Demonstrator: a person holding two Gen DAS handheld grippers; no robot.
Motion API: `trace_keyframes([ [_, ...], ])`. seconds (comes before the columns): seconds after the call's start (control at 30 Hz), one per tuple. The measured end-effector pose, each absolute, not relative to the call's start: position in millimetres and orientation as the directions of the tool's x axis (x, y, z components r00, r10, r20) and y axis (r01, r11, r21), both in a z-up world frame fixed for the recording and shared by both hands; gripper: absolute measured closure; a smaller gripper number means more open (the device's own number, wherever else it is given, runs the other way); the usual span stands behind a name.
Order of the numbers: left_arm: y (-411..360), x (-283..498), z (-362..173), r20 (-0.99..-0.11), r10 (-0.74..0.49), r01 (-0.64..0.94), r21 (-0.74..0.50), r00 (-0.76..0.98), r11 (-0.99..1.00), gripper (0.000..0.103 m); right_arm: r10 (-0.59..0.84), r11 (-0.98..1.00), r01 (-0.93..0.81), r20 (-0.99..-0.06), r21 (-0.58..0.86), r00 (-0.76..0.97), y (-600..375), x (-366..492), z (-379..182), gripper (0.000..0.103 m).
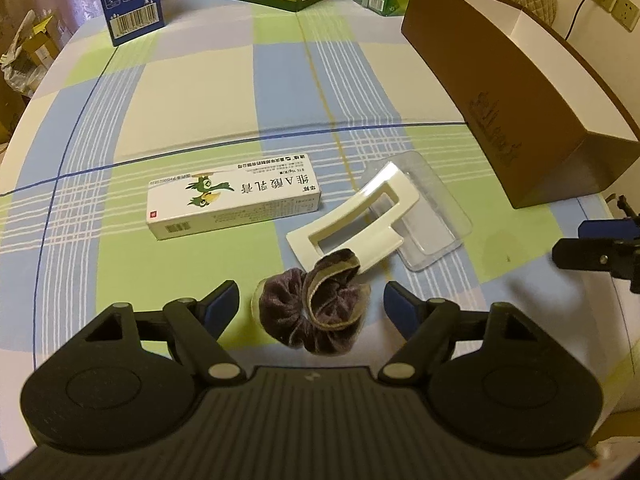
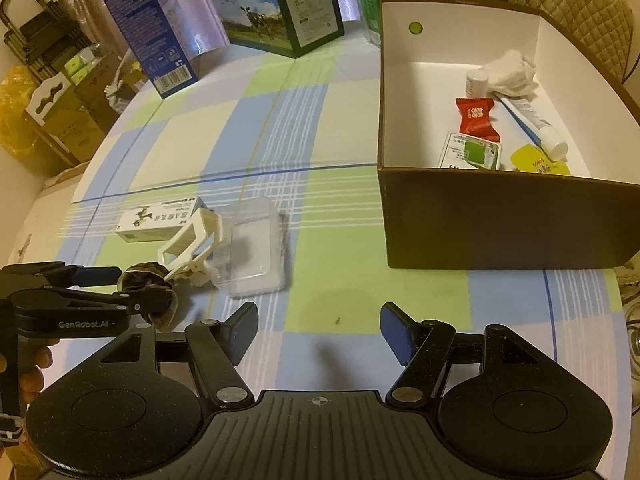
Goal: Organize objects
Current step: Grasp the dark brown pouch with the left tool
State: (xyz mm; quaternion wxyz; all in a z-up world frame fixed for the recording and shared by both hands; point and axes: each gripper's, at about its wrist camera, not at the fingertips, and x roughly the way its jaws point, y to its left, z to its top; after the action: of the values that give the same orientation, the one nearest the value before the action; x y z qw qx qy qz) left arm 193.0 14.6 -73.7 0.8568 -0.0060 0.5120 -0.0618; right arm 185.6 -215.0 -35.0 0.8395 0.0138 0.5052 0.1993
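L gripper (image 1: 312,304) spread wide w/ dark scrunchie (image 1: 314,308) lying between its fingers, prob lined up to grab it for the brown box (image 2: 500,220) ahead-right of R gripper (image 2: 318,332), also spread, holding nothing; white hair clip (image 1: 352,220) touches scrunchie's far side.

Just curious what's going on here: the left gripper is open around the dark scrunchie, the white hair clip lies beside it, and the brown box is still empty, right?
Not quite. The brown box is not empty: the right wrist view shows a red packet, a tube and other small items inside. The rest holds: the left gripper is open around the dark scrunchie, with the white hair clip beside it.
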Motion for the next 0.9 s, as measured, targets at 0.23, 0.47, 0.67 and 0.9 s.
trace_keyframes([
  [0.23, 10.9, 200.0, -78.9, -0.876, -0.122, 0.126, -0.070, 0.467, 0.990, 0.047, 0.350, 0.918, -0.326, -0.846, 0.225, 0.403, -211.6, 188.1, -36.8, 0.038],
  [0.47, 17.1, 196.8, -76.4, -0.869, -0.135, 0.133, -0.080, 0.476, 0.988, 0.082, 0.362, 0.911, -0.341, -0.845, 0.231, 0.393, -203.9, 188.7, -39.2, 0.038],
  [0.67, 35.2, 187.1, -71.0, -0.868, -0.107, 0.092, -0.072, 0.485, 0.993, 0.084, 0.404, 0.886, -0.390, -0.829, 0.250, 0.387, -190.4, 189.2, -38.6, 0.038],
  [0.9, 73.8, 176.2, -66.7, -0.874, -0.032, -0.022, -0.049, 0.485, 0.999, 0.084, 0.468, 0.812, -0.541, -0.800, 0.222, 0.374, -152.4, 189.3, -39.5, 0.038],
])
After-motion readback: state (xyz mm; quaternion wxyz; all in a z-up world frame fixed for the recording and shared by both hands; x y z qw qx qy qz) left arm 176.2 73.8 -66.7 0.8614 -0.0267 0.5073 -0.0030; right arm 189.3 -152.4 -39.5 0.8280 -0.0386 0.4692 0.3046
